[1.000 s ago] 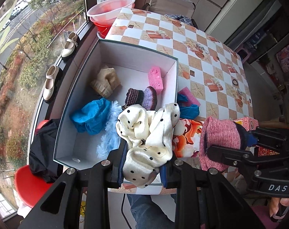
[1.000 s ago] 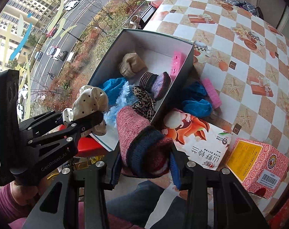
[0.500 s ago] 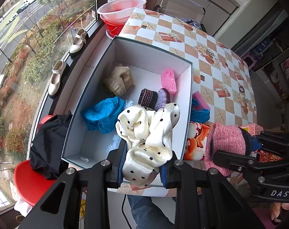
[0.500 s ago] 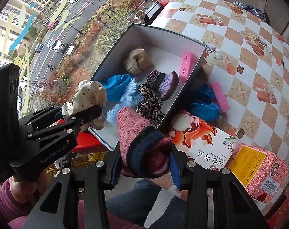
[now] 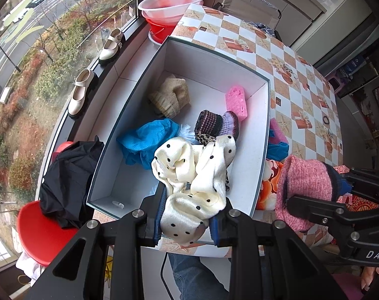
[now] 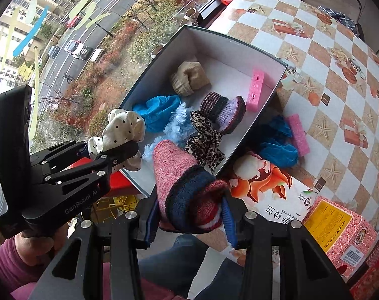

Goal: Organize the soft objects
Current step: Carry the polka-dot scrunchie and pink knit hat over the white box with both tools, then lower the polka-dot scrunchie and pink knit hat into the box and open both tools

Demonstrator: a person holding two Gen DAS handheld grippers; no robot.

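Socks clamped one per hand-held gripper, dotted cream sock (image 5: 189,195) left, pink knit sock (image 6: 187,195) right, poised above box (image 5: 262,165) for dropping in.

Leopard-print fabric strip (image 5: 206,138): mostly hidden behind the cream polka-dot sock (image 5: 194,175) in the left wrist view.
Pink foam sponge on the table (image 5: 277,131): partly hidden by the white open box's wall (image 5: 263,135).
Red plastic stool (image 5: 43,227): partly covered by crumpled black cloth (image 5: 66,180).
Small white item in box corner (image 5: 117,203): too small to identify.
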